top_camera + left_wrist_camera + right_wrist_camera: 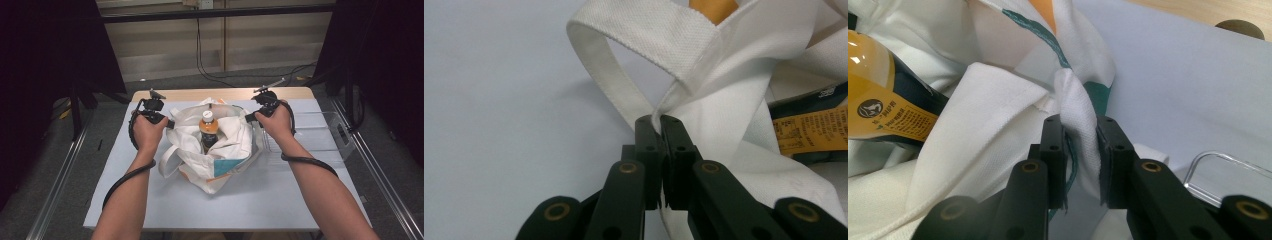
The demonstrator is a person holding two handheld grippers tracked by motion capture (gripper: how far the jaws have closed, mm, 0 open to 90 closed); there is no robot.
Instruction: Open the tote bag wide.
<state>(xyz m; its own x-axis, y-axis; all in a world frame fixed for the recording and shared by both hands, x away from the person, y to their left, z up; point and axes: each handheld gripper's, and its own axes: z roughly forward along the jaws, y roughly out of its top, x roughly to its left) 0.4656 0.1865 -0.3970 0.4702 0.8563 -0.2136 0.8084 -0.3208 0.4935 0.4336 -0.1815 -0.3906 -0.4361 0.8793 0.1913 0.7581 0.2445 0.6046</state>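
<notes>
Two grippers, left gripper (170, 123) and right gripper (248, 118), pinch the white tote bag (227, 150) rim at nine and three o'clock; its bottle (208, 129) stands inside; clear tray (320, 140) beside.

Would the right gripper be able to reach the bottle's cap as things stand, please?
Probably not yet: the right gripper is shut on the bag's rim. The bottle stands close by with its cap uncovered, so it would need to let go first.

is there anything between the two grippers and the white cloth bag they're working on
Nothing visible. The left gripper is shut on the white cloth tote bag by its strap; the right gripper pinches a fold of its rim.
</notes>
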